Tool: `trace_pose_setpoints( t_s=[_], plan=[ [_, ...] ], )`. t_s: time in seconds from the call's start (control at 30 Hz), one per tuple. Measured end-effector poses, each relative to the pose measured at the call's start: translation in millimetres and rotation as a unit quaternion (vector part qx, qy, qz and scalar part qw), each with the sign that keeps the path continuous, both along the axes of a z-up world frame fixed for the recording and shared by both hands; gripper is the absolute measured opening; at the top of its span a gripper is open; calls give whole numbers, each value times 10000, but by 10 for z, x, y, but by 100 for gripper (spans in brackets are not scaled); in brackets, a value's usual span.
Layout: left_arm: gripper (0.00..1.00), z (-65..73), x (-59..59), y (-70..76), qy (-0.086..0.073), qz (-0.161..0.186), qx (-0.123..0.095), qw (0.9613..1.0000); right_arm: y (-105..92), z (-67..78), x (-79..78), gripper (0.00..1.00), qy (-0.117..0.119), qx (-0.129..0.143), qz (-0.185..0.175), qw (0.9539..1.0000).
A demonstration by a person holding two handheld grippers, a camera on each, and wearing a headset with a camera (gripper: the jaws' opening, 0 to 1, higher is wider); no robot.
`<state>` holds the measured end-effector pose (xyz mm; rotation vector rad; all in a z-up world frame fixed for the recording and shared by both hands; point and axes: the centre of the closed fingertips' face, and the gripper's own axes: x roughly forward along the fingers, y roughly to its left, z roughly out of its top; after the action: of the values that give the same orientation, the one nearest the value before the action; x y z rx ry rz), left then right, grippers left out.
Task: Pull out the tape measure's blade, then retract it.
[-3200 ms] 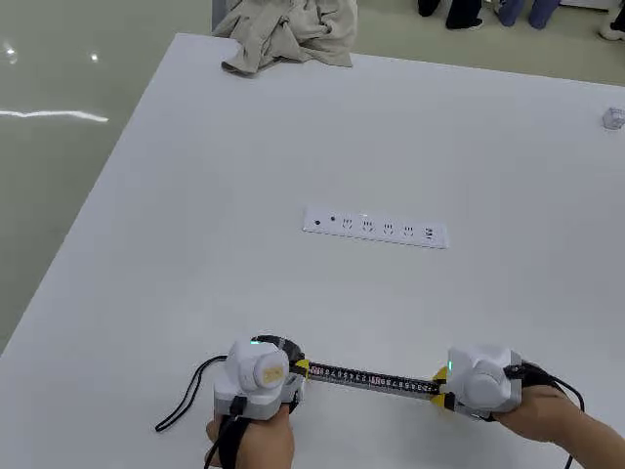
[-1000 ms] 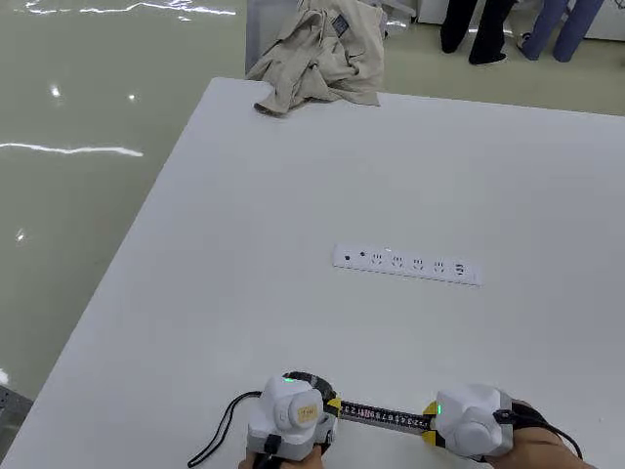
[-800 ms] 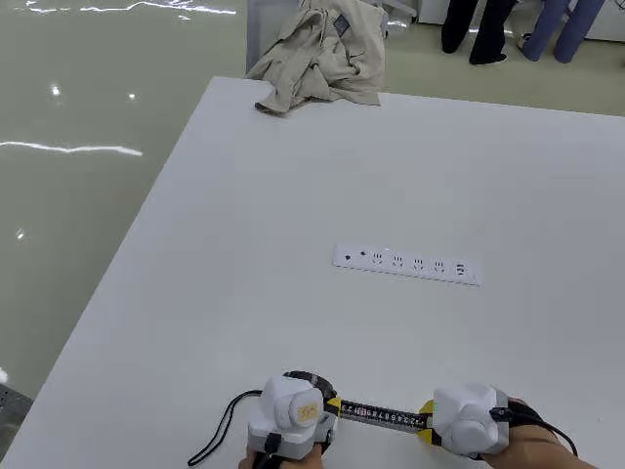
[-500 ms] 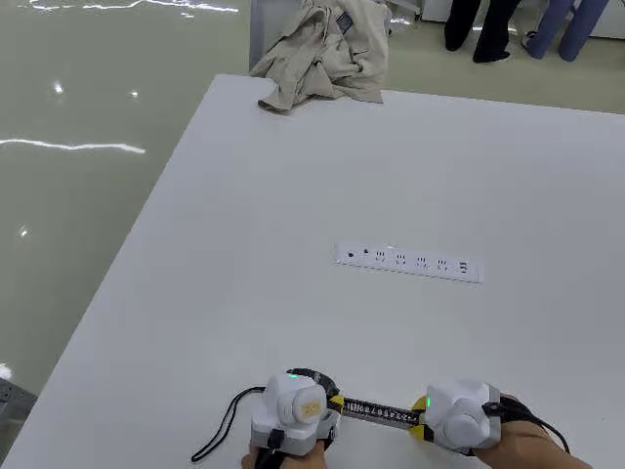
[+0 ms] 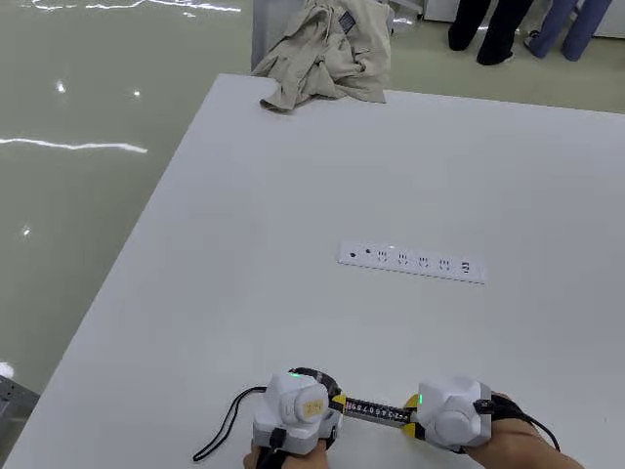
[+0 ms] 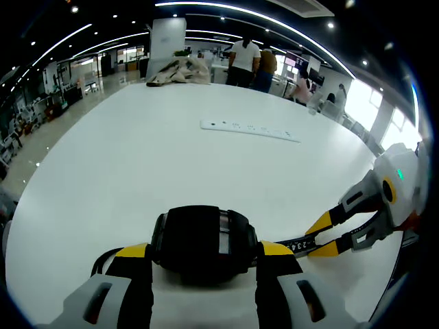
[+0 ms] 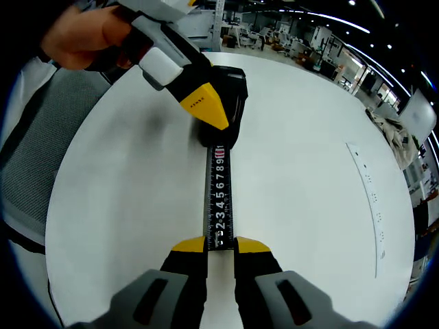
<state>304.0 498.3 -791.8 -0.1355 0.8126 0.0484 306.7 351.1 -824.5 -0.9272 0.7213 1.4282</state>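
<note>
Your two grippers sit closer together than three seconds ago, and less blade (image 7: 219,199) shows between them. The white table (image 5: 293,195) bears a power strip (image 5: 411,263) and, at its far edge, a crumpled jacket (image 5: 327,49). At the near edge your left gripper (image 6: 204,257) clamps the tape measure (image 6: 203,233), and your right gripper (image 7: 219,245) pinches the blade's tip.

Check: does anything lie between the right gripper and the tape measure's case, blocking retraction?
Nothing visible. The blade runs straight along the table from the right gripper to the case in the left gripper; the power strip lies well aside.
</note>
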Motion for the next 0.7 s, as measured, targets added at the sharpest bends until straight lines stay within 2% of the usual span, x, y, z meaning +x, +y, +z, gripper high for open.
trace_pose_setpoints(
  t_s=[0.7],
  plan=[
    [57,5,-2,0,5,-34,4,10000,224,1,-27,14,10,197,-70,9998]
  ],
)
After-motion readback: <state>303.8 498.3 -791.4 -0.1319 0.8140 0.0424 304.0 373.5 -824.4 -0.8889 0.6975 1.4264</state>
